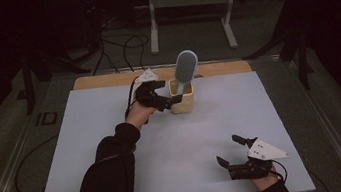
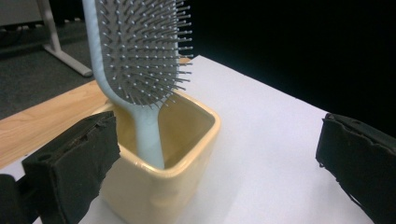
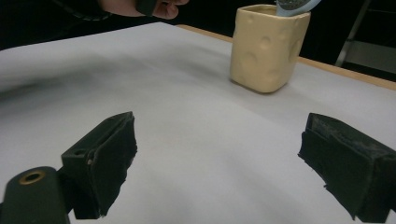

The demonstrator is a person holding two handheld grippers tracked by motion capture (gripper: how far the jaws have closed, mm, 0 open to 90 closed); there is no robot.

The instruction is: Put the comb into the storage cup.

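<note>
L to R, high view. L gripper (image 1: 171, 96) sits at the near-left side of the cream cup (image 1: 182, 100), far half of the white sheet (image 1: 113, 134). In the left gripper view the jaws are wide apart, holding nothing; one pad is right by the cup's wall, can't tell if touching, the other well off over bare sheet.

Cup: squarish, dimpled, upright. Inside: one pale-blue hairbrush (image 2: 140, 60), handle down into the cup, bristle head well above the rim, leaning toward one corner. Nothing else seen in it.

R gripper (image 1: 230, 150) at near-right edge of the sheet, well apart from the cup, jaws open, empty.

Risks (judgement): the brush is top-heavy and leaning, so a nudge from the L pad on the wall could tip cup + brush. Closing on the rim, not the handle, could drag the cup. Bristles may snag a pad.
</note>
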